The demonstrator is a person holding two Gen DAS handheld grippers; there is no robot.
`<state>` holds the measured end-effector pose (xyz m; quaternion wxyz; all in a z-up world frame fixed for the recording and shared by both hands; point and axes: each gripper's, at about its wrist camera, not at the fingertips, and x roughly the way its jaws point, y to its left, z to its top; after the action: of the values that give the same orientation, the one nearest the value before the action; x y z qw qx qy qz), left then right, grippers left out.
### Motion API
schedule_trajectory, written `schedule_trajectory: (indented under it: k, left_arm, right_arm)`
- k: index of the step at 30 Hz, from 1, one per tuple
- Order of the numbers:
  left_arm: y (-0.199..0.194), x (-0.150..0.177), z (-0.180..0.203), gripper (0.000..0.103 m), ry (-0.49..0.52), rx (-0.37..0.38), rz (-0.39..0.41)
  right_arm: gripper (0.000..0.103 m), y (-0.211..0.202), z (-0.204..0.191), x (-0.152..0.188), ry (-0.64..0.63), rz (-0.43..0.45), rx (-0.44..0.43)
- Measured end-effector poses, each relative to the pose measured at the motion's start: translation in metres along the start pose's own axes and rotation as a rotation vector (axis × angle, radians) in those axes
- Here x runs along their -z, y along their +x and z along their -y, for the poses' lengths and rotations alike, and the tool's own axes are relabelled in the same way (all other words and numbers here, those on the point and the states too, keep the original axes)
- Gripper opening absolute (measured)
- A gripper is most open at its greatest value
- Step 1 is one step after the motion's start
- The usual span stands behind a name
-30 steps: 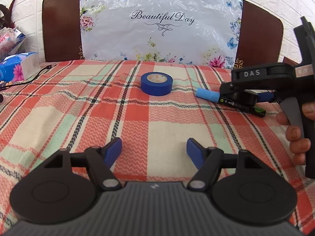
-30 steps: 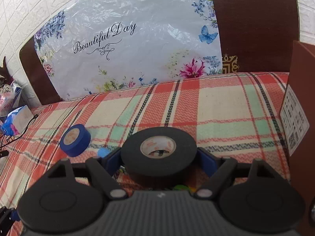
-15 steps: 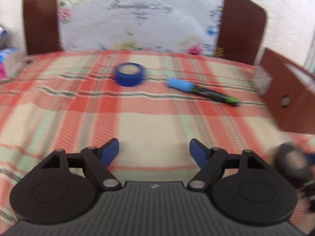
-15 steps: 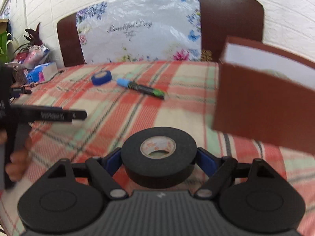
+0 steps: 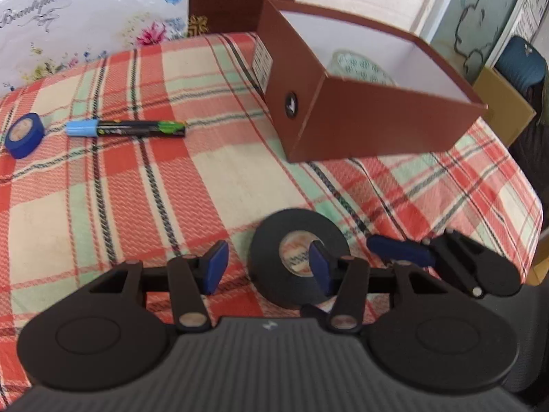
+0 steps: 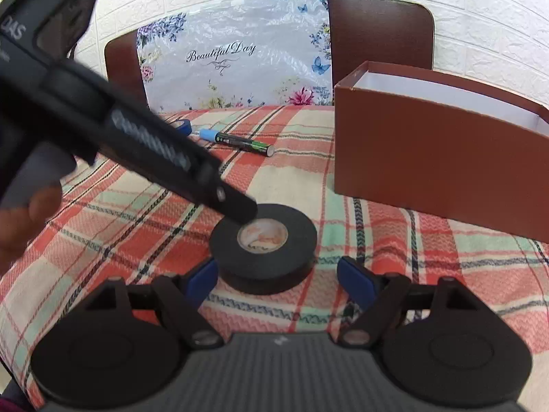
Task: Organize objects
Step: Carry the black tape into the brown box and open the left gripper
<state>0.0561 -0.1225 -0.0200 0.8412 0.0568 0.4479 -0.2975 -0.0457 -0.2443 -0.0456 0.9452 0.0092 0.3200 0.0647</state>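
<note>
A black tape roll (image 5: 274,257) (image 6: 291,240) lies flat on the plaid cloth in front of a brown open box (image 5: 377,120) (image 6: 429,158). My left gripper (image 5: 269,267) (image 6: 240,211) reaches down onto it, one finger in the core hole and the other outside the roll's left wall. Its jaws are closing with that wall between them, and a gap still shows at the outer pad. My right gripper (image 6: 279,279) stands open just behind the roll, and one of its fingers (image 5: 398,252) shows to the roll's right. A marker (image 5: 130,128) (image 6: 240,142) and a blue tape roll (image 5: 24,134) (image 6: 183,124) lie farther back.
A pale patterned roll (image 5: 357,65) lies inside the box. A floral plastic bag (image 6: 233,58) leans on the dark headboard at the back. The cloth drops off at the right edge, where a cardboard carton (image 5: 504,106) stands. A person's hand (image 6: 20,219) holds the left gripper.
The right gripper carried the black roll toward the box, set it on the cloth and let go. The left gripper swung right onto the roll and its jaws narrowed.
</note>
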Motion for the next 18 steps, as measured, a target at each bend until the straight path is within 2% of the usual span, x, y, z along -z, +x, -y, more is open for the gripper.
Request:
schedule_trajectory:
  k: [3, 5, 6, 10, 13, 18]
  left_arm:
    - [0.012, 0.004, 0.004, 0.050, 0.014, -0.062, -0.012]
    - [0.016, 0.005, 0.000, 0.037, -0.016, -0.038, -0.001]
    - [0.016, 0.005, -0.001, 0.034, -0.032, -0.022, 0.000]
    - [0.010, 0.000, 0.005, 0.032, -0.014, -0.047, 0.008]
    - [-0.012, -0.013, 0.014, 0.031, 0.006, -0.043, 0.062]
    - [-0.054, -0.058, 0.045, 0.031, 0.085, -0.040, 0.205]
  right_arm:
    - [0.080, 0.003, 0.000, 0.000, -0.014, -0.002, -0.009]
    - [0.080, 0.008, 0.000, -0.001, -0.021, -0.017, -0.022]
    - [0.080, 0.011, -0.001, -0.001, -0.022, -0.020, -0.030]
    - [0.077, 0.022, -0.005, -0.002, -0.021, -0.038, -0.044]
    - [0.076, 0.011, -0.006, -0.004, -0.015, 0.022, -0.039]
    - [0.076, -0.023, 0.009, -0.034, 0.003, 0.205, 0.021]
